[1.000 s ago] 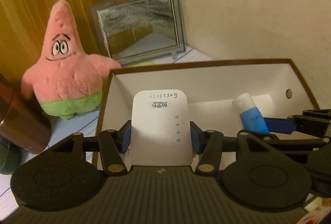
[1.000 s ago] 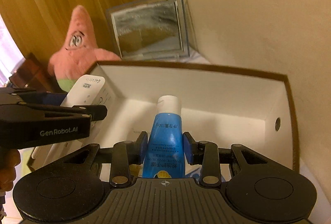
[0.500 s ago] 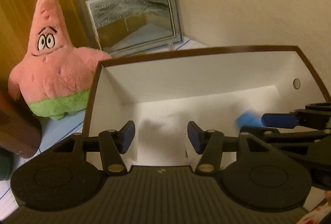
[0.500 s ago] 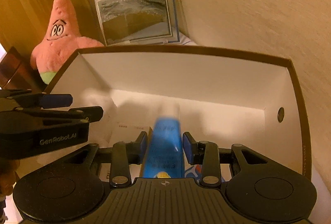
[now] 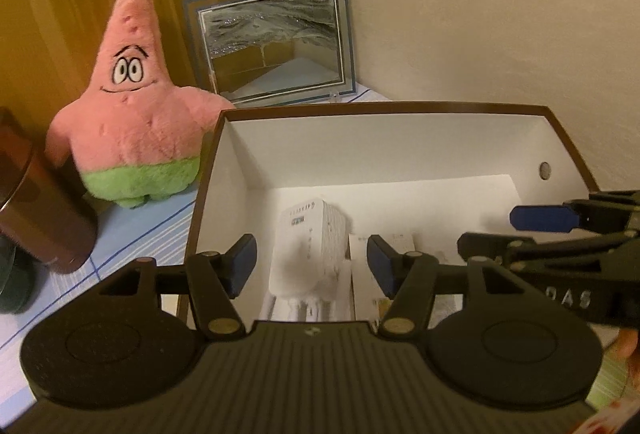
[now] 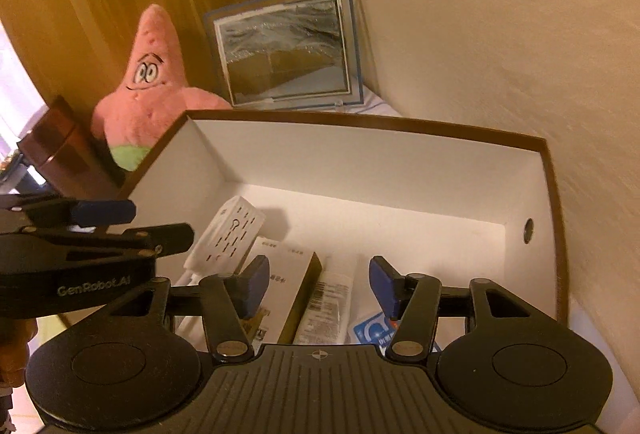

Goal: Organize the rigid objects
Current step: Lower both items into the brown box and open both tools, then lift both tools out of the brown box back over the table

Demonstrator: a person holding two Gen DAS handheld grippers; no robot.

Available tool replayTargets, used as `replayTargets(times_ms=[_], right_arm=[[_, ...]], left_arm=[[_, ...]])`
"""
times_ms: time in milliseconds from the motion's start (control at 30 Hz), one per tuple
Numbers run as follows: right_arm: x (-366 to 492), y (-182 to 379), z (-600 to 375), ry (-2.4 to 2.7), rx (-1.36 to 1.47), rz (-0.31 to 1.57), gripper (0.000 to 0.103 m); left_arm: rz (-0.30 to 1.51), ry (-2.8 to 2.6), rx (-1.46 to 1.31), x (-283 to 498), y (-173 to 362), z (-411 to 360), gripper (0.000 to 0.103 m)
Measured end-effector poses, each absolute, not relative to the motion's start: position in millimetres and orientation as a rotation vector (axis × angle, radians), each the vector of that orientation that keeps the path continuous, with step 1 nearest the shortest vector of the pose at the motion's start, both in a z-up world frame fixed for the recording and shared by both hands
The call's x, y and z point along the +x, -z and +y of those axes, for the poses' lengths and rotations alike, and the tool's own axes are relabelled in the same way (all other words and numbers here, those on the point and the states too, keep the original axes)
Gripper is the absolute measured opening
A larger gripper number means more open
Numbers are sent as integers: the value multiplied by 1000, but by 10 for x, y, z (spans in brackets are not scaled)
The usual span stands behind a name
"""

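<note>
Your left gripper [image 5: 311, 261] has its jaws opening, gripping nothing; the white WiFi plug [image 5: 310, 246] lies below them in the white box [image 5: 400, 137], left side. Your right gripper's [image 6: 317, 284] jaws are opening too, empty, over cartons on the box floor.

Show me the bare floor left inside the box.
Free: the box floor along the back wall, to the right wall with the hole. Crowded: near-left, where the white plug, a carton and a tube lie side by side.
</note>
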State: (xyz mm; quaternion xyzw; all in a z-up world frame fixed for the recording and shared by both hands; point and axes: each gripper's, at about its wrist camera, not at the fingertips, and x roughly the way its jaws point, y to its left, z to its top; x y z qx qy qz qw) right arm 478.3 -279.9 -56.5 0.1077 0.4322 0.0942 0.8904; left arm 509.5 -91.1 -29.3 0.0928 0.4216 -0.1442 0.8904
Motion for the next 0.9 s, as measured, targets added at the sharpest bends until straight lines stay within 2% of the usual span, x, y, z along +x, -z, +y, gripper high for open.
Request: replayTargets(times_ms=[900], right_arm=[[3531, 107, -2999, -321, 221, 828, 54]], left_arm=[[820, 188, -16, 3385, -239, -551, 57]])
